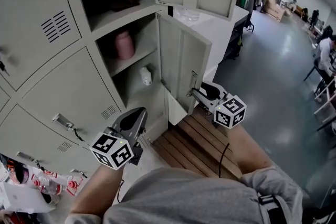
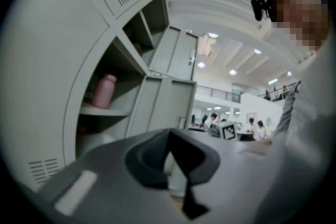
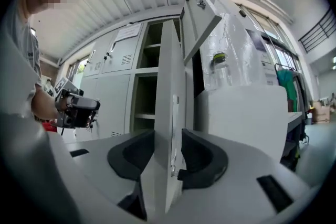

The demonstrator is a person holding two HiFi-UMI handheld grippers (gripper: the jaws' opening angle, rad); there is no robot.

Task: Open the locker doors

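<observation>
right gripper view alone shows door [image 3: 170, 86] clamped.

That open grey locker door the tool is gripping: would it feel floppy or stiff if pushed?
The locker door looks like folded sheet metal, so it is probably stiff, maybe slightly springy. Hinged along one side, it should swing rather than bend. Its smooth painted edge, clamped by the right gripper, may be slippery.
</observation>
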